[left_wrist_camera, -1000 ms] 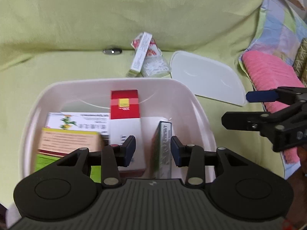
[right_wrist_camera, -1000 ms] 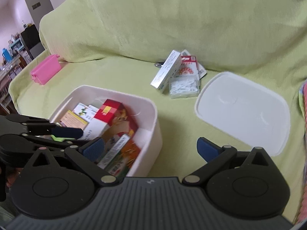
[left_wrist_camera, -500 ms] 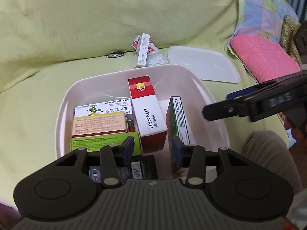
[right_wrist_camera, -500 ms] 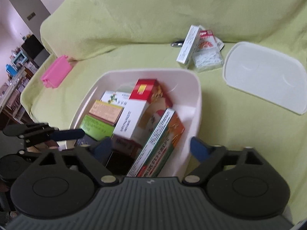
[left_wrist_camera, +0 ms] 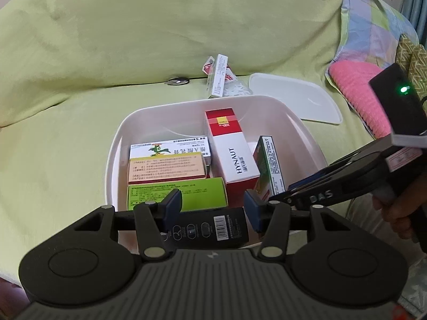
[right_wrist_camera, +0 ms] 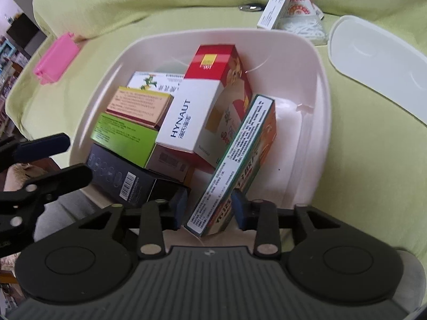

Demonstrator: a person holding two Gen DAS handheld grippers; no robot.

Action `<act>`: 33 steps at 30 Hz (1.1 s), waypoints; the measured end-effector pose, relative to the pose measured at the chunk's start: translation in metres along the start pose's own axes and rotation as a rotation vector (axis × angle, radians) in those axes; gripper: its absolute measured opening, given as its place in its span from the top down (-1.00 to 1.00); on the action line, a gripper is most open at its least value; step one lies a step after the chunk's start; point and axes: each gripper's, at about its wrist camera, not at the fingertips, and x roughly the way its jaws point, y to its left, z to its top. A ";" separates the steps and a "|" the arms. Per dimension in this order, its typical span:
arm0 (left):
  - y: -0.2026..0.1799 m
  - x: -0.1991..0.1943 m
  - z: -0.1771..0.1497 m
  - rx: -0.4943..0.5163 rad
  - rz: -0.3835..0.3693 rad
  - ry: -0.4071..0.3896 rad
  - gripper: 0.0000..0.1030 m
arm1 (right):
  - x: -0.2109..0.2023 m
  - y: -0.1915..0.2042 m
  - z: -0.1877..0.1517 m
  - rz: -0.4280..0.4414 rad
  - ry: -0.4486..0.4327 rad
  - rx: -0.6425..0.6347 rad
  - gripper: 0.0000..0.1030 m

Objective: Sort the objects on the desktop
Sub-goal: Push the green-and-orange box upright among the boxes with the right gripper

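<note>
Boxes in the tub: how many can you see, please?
6: bird box, tan box, green box and black box in a row at left; HYNAUT box mid; orange box right. More may hide beneath.

We see a yellow-green cover point(left_wrist_camera: 112, 53) draped over the sofa, seat and back alike. At the far right lies a pink knitted cloth point(left_wrist_camera: 360, 93) on a patchwork pastel fabric point(left_wrist_camera: 373, 26). Far left, past the sofa's arm, we make out a dark screen point(right_wrist_camera: 22, 30) and cluttered shelves point(right_wrist_camera: 6, 61), blurred.
</note>
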 end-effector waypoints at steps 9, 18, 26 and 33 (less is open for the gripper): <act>0.011 0.005 -0.004 -0.033 0.009 0.010 -0.09 | 0.010 -0.008 0.014 -0.024 -0.011 0.004 0.60; 0.009 0.007 -0.001 -0.036 0.019 0.017 -0.09 | 0.015 -0.018 0.027 0.038 -0.050 0.059 0.29; 0.004 0.008 0.001 -0.024 0.019 0.017 -0.09 | -0.011 -0.009 0.001 0.072 -0.047 -0.046 -0.07; -0.001 0.007 0.002 -0.012 0.013 0.018 -0.10 | -0.003 0.008 -0.002 -0.039 0.052 -0.242 0.74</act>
